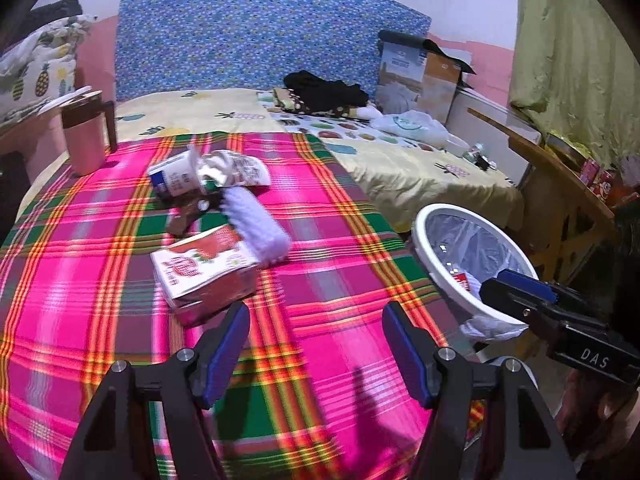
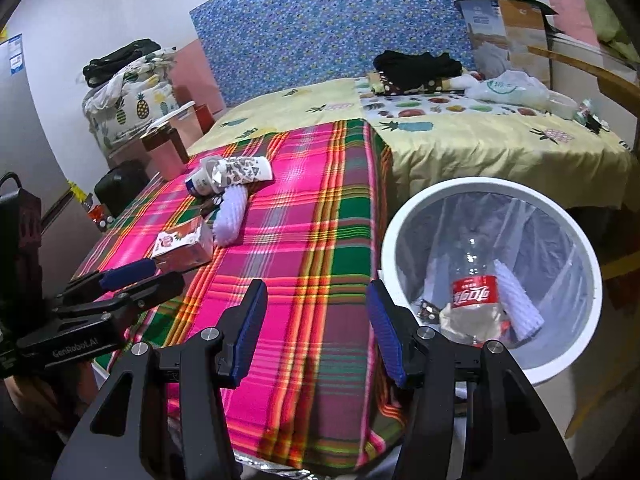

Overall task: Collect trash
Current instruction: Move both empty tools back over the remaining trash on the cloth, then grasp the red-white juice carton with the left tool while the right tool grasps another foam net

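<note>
I had both tools over the plaid cloth (image 1: pixel 320 240) on the table. My left gripper (image 1: pixel 316 344) stood with its jaws apart and nothing between them, just short of the red-and-white carton (image 1: pixel 204 272). My right gripper (image 2: pixel 318 328) was likewise spread and empty, at the cloth's edge beside the white bin (image 2: pixel 584 256). Trash left on the cloth: the carton, a white foam sleeve (image 1: pixel 260 228) touching its far corner, a brown wrapper (image 1: pixel 184 220) beside that, and behind them a crushed paper cup (image 1: pixel 180 180) lying against a patterned packet (image 1: pixel 244 170). In the lined bin lay a clear bottle (image 2: pixel 476 296) with a red label, another foam sleeve (image 2: pixel 520 304) and a small wrapper. A pink jug (image 1: pixel 86 136) stood upright at the far left corner.
</note>
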### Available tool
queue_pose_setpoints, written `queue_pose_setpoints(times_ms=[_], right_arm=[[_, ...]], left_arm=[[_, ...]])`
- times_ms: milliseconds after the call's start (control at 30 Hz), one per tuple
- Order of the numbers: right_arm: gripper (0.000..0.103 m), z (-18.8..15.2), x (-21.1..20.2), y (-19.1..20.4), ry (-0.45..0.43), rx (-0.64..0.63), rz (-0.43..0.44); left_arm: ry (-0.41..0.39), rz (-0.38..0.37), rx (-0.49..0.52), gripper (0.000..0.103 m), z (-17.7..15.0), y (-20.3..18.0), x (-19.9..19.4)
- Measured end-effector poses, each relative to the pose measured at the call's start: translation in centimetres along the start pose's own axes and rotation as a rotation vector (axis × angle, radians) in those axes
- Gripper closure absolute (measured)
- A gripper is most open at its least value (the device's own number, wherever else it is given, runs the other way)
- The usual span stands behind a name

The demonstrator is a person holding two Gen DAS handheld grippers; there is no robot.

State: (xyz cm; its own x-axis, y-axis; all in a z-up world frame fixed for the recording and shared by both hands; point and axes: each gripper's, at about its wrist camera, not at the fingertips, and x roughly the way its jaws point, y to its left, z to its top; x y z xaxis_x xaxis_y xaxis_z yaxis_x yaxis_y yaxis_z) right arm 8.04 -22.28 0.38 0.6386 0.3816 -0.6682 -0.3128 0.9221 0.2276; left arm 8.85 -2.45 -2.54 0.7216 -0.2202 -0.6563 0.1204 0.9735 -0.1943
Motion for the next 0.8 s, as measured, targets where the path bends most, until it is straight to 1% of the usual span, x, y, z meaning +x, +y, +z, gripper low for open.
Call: queue_pose_setpoints(times_ms=[367,500,667,800], right_arm=[[0.05,0.2,1.0,1.6,0.026,-0.048,0.039],[0.05,0.4,1.3,1.7,0.035,-0.033,0.071],[0.05,0.8,2.0,2.4,0.048,-0.038,0.09],[0.05,1.0,2.7,3.0,0.059,-0.052,0.105]], left_arm=[[-0.039,0.068,-0.014,0.034,0.5,3.0,-0.9],[-0.046,0.087,-0.018,0.034,1.1,4.5,-0.5],[-0.047,0.093,-0.011,0.034,2.0,6.4,0.3],[-0.024,0.069,0.013,0.034,2.7,7.5,2.0]])
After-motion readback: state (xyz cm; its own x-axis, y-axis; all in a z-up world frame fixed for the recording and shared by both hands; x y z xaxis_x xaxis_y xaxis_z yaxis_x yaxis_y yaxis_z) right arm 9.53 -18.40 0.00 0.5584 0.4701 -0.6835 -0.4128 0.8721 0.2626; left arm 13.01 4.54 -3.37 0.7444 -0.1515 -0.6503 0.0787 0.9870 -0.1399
